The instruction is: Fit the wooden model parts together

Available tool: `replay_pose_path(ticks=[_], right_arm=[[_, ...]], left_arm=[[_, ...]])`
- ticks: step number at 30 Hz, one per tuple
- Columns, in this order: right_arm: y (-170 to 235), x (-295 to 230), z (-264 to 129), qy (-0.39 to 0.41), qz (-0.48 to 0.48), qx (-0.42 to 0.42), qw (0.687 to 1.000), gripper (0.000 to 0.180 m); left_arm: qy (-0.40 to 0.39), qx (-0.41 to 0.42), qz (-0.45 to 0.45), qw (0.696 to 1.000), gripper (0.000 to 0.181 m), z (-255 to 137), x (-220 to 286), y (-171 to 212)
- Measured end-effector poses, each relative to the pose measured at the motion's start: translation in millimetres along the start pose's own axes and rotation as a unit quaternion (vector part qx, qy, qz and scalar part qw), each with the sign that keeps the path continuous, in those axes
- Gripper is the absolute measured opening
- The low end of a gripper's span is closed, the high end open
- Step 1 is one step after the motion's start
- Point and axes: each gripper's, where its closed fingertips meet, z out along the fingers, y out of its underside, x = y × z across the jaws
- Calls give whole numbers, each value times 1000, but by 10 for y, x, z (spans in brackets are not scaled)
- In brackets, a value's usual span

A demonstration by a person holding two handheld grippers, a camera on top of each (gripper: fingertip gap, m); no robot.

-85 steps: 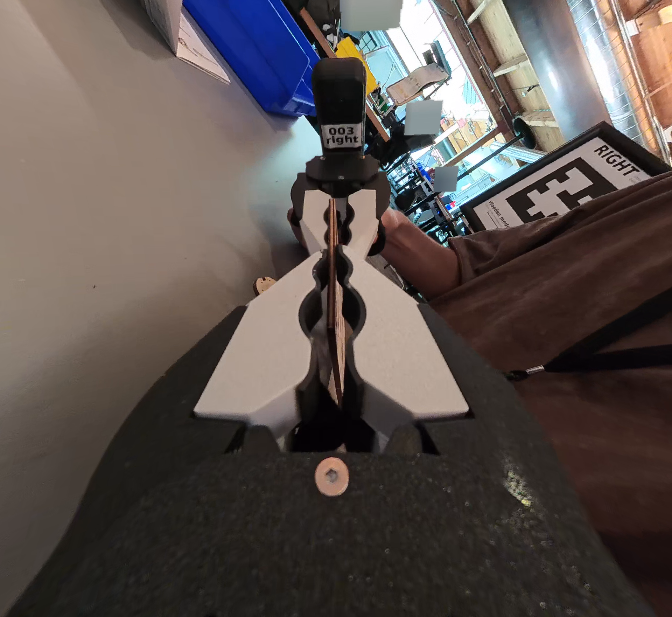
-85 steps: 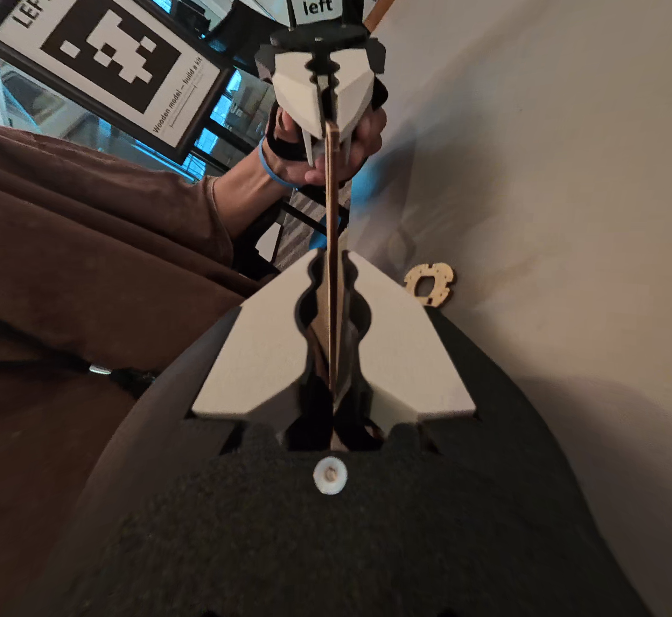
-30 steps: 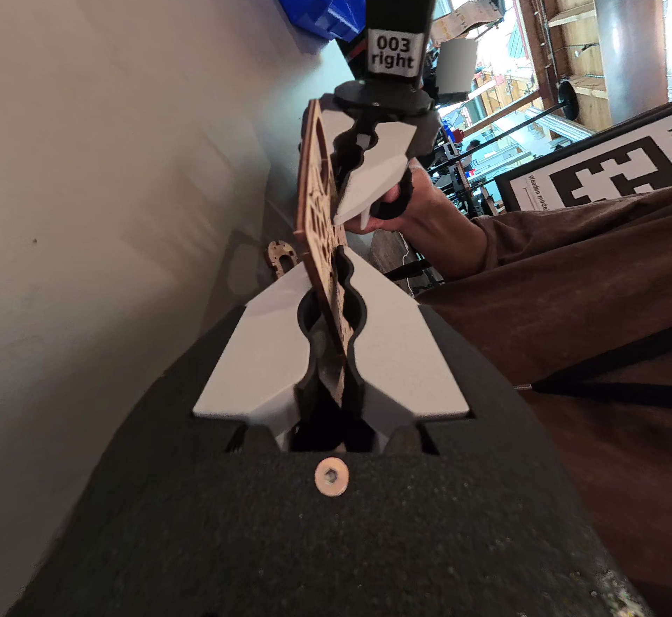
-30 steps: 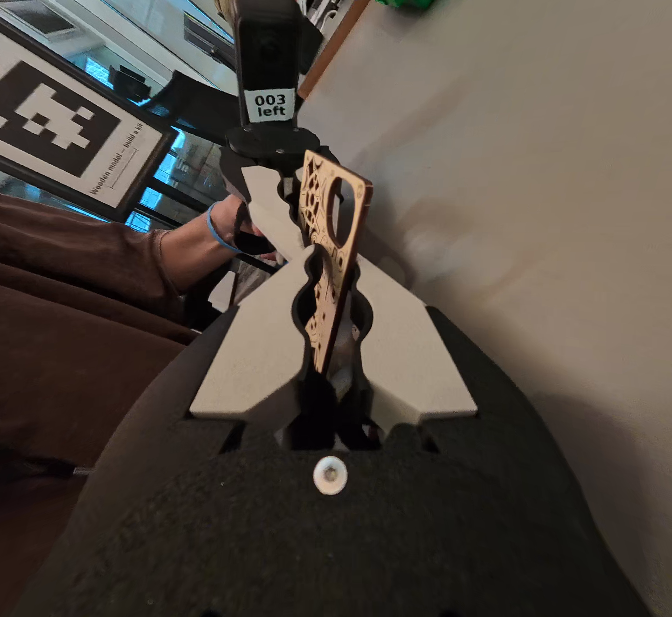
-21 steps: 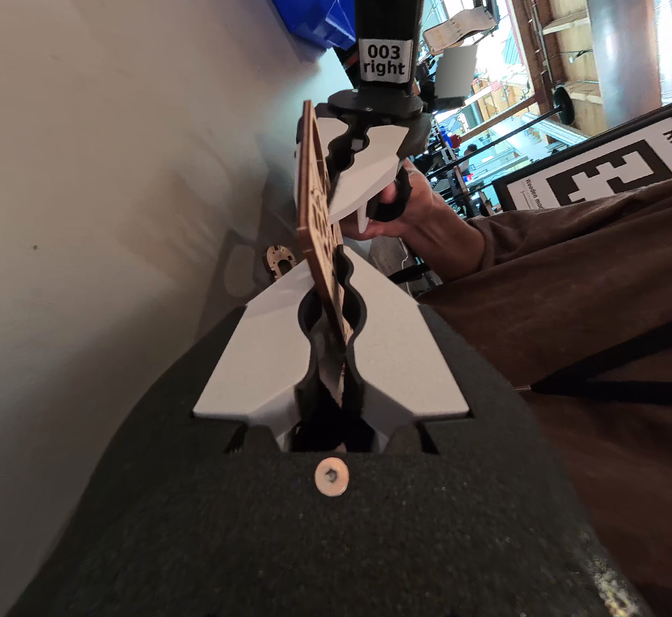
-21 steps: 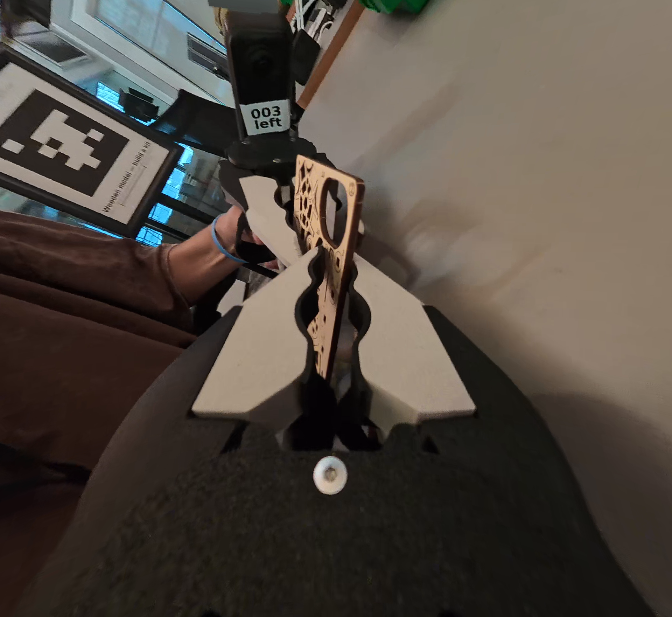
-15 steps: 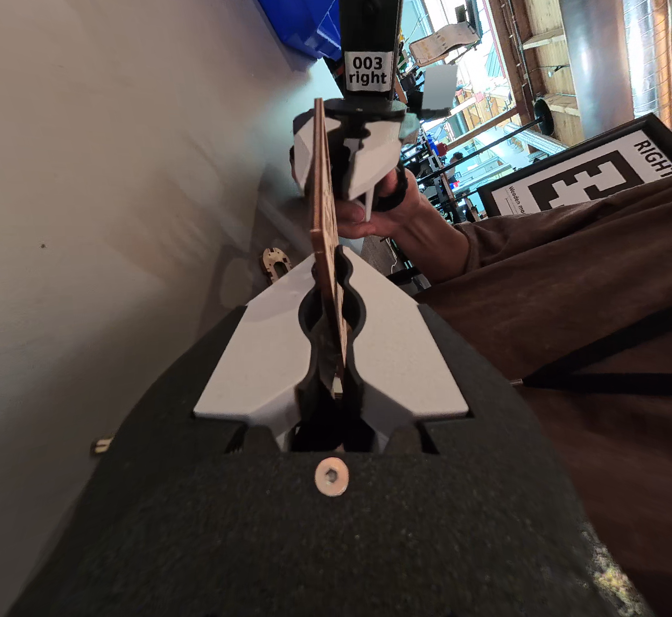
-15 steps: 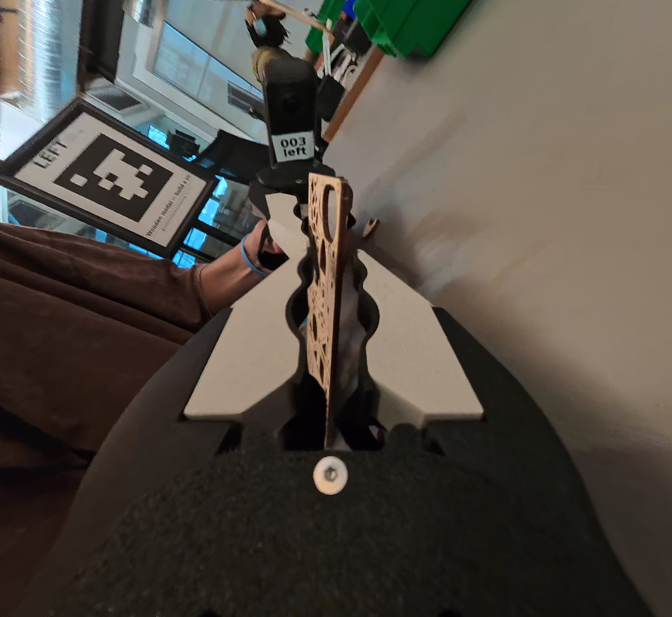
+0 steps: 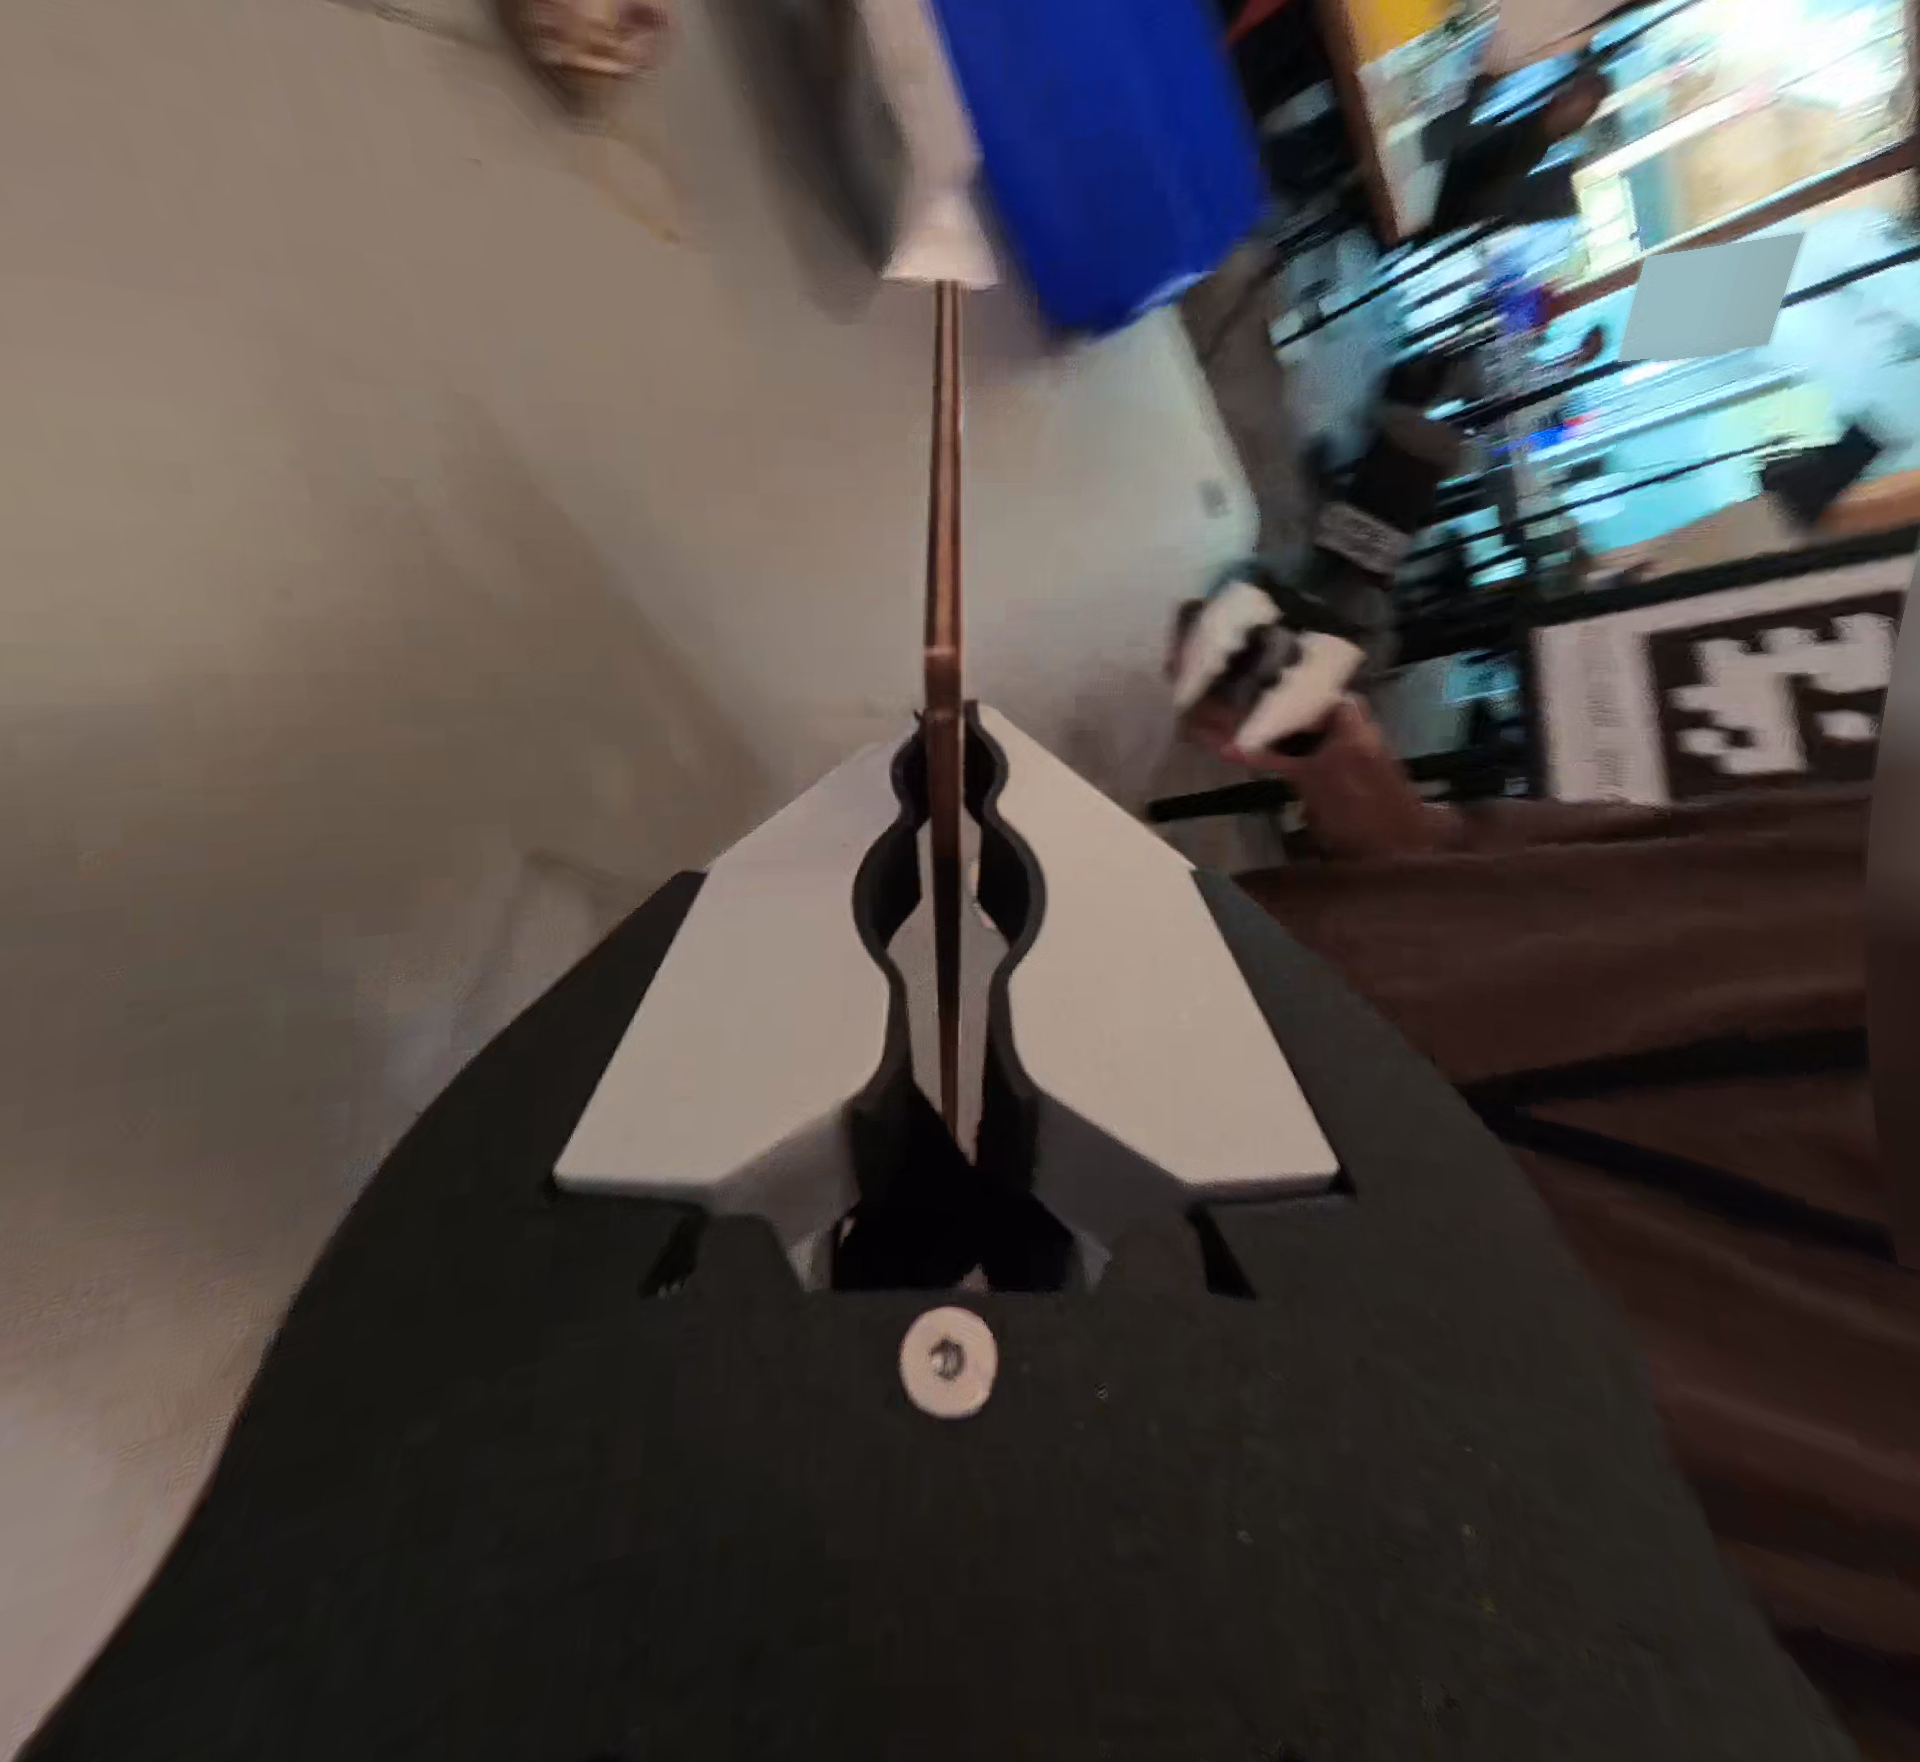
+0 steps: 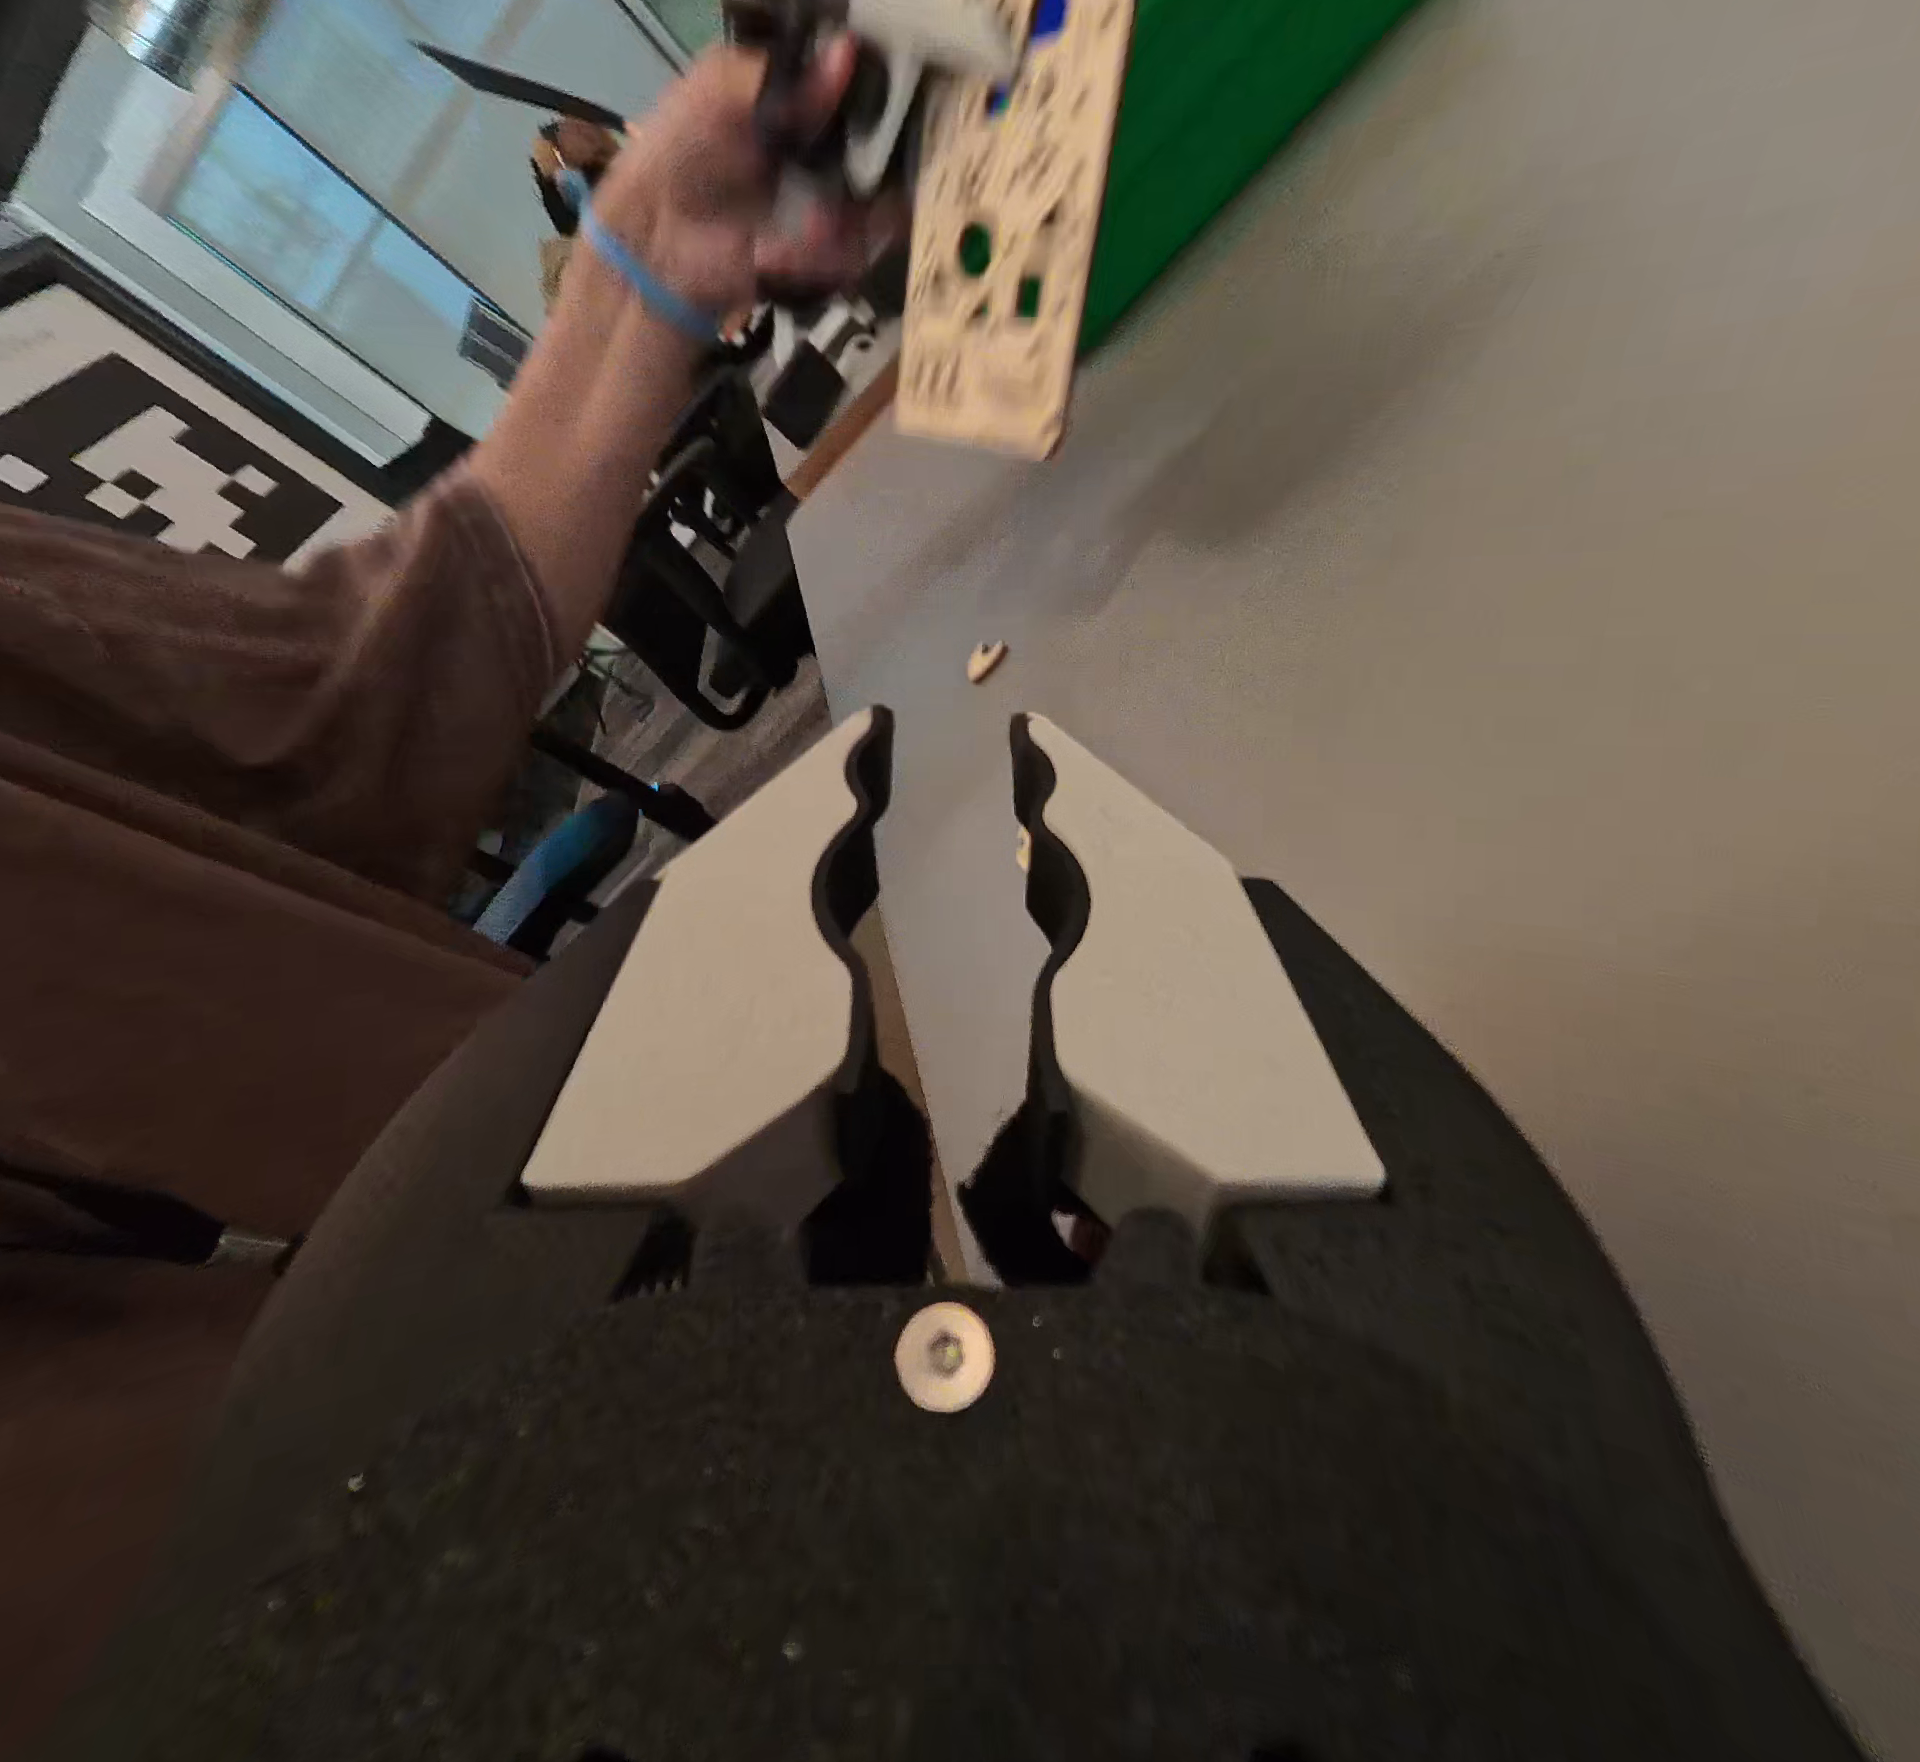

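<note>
My left gripper [image 9: 945, 725] is shut on a thin laser-cut wooden sheet [image 9: 945, 507], seen edge-on and sticking out ahead of the fingers. In the right wrist view the same sheet [image 10: 997, 258] hangs from the left gripper [image 10: 930, 76], lifted above the grey table [image 10: 1507, 725]. My right gripper [image 10: 951, 736] is open and empty, low over the table; it also shows blurred at the right of the left wrist view [image 9: 1262, 678]. A small wooden part [image 10: 987, 660] lies on the table ahead of the right gripper.
A blue bin [image 9: 1070, 50] and a white booklet [image 9: 920, 174] stand at the table's far side, with a blurred wooden model [image 9: 582, 8] beside them. A green bin [image 10: 1268, 50] sits at the far end. The person's brown sleeve [image 10: 260, 673] is at the left. The gap from one gripper's tips to the other's is roughly 25 cm.
My right gripper has let go of the wooden sheet and opened. The left gripper has carried the sheet up and away, and the two grippers now stand well apart.
</note>
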Motion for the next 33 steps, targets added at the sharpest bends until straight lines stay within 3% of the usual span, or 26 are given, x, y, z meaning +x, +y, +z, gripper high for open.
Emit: replay_pose_path(ticks=[5, 11, 13, 17, 22, 25, 29, 33], right_arm=[[-107, 39, -120, 0, 7, 18, 1000, 21], [-94, 109, -210, 32, -16, 13, 999, 19], [-82, 132, -217, 29, -5, 14, 999, 18], [-40, 160, -206, 27, 6, 6, 1000, 19], [14, 162, -173, 23, 14, -8, 1000, 19], [-36, 134, -238, 41, 17, 2, 999, 19], [-142, 93, -480, 103, -20, 62, 993, 21], [-162, 370, -868, 249, -102, 60, 961, 26]], left_arm=[[-101, -131, -92, 982, 1, 6, -1035, -708], [-185, -215, -177, 943, 5, 22, -1923, -846], [-236, -241, -180, 924, 22, -43, -2130, -806], [-298, -256, -152, 907, 39, -80, -2251, -812], [-462, -279, -54, 840, 64, -410, -2500, -801], [-498, -230, 0, 836, 72, -409, -2334, -957], [-419, -81, 177, 887, 81, 93, -1240, -1057], [-301, 17, 255, 919, 84, 603, -181, -217]])
